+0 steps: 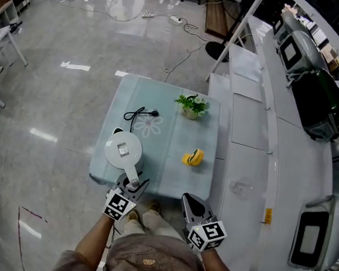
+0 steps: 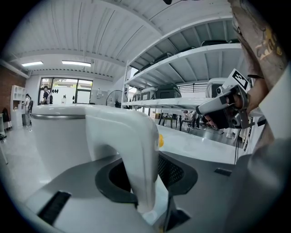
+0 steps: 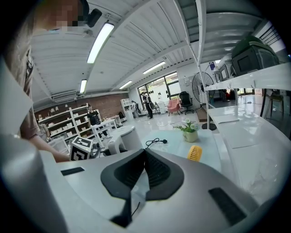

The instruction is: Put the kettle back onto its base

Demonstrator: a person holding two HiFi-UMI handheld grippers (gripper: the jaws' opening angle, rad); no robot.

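Observation:
A white kettle point(image 1: 124, 149) stands upright near the front left corner of the pale table point(image 1: 170, 126). A black cord point(image 1: 139, 114) leads out from under its far side; whatever is beneath it is hidden. Its handle point(image 1: 132, 173) points toward me and sits between the jaws of my left gripper point(image 1: 135, 183). In the left gripper view the handle point(image 2: 132, 150) fills most of the gap, with a thin sliver of light beside the right pad point(image 2: 175, 170). My right gripper point(image 1: 188, 198) hovers off the table's front edge, shut and holding nothing, its pads point(image 3: 157, 175) meeting at the tip.
A small potted plant point(image 1: 192, 106) stands at the table's far right, and a yellow object point(image 1: 193, 158) lies at mid right. The cord's plug point(image 1: 155, 113) rests loose on the tabletop. White counters with appliances point(image 1: 315, 104) run along the right.

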